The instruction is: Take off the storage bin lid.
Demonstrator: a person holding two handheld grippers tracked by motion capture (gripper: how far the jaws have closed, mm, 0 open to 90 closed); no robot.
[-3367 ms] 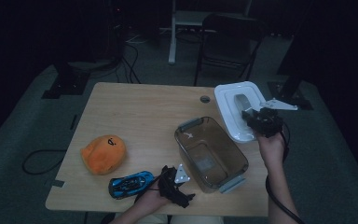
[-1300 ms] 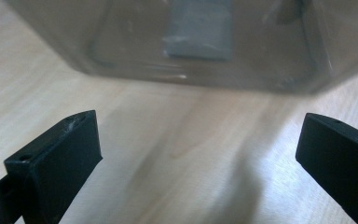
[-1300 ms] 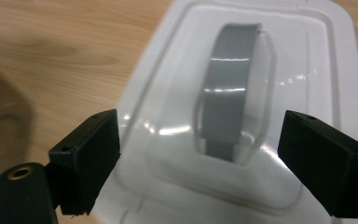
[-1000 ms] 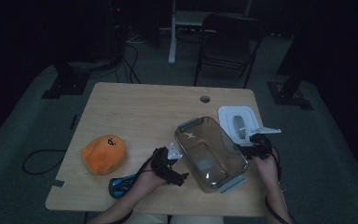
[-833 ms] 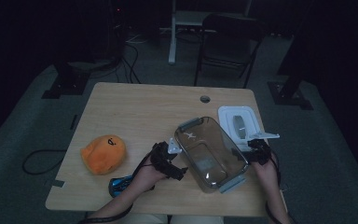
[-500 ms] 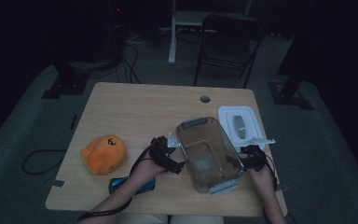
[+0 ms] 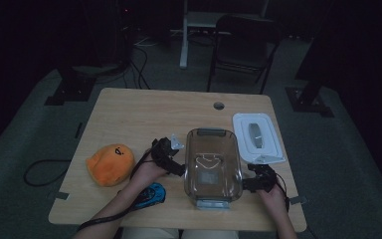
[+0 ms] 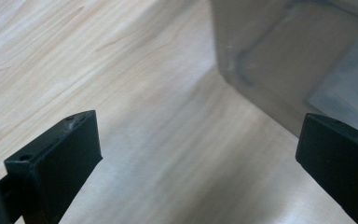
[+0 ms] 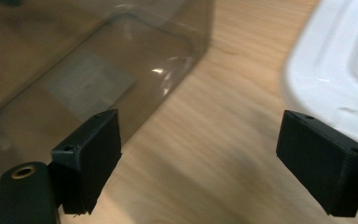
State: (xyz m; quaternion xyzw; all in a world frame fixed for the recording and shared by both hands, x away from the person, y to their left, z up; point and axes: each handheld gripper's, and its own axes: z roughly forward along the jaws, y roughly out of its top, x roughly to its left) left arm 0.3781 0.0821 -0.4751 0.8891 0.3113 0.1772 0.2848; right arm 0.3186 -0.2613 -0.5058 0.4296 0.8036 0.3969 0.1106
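Both grippers have closed in on the clear plastic container [image 7: 213,164], which has turned square on the table [image 7: 144,112]; from above, left gripper [image 7: 170,160] and right gripper [image 7: 255,180] flank it. Left gripper view: jaws wide apart, empty, container wall [image 8: 279,60] just beside one. Right gripper view: jaws wide apart, empty, between container [image 9: 98,65] and white lid [image 9: 340,70].

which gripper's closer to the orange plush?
Left. The left gripper sits between the orange plush and the clear container; the right gripper is on the container's far side, near the white lid.
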